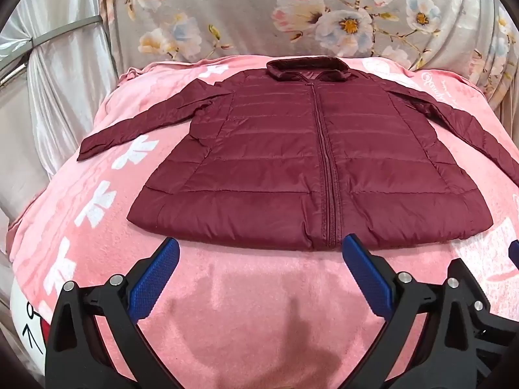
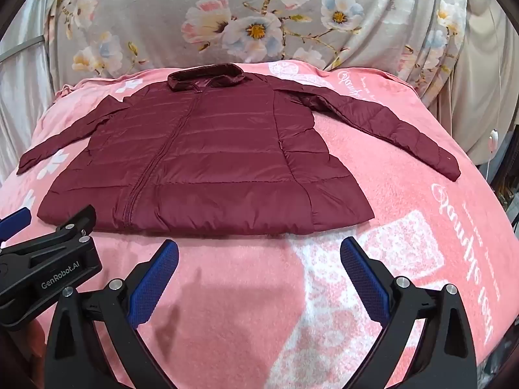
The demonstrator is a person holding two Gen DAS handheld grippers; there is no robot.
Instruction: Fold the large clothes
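Note:
A dark red quilted jacket [image 1: 292, 162] lies flat and zipped on a pink blanket [image 1: 246, 298], collar far, hem near, both sleeves spread outward. It also shows in the right wrist view [image 2: 207, 162]. My left gripper [image 1: 261, 248] is open and empty, just short of the hem near the zip. My right gripper [image 2: 259, 249] is open and empty, just short of the hem's right half. The left gripper's body [image 2: 48, 265] shows at the left of the right wrist view. The right gripper's edge [image 1: 514, 249] shows at the far right of the left wrist view.
A grey floral cloth [image 1: 292, 16] hangs behind the blanket, also in the right wrist view [image 2: 259, 16]. Silver curtain folds [image 1: 58, 81] stand at the left. A white cable and small device [image 2: 493, 142] hang at the right edge.

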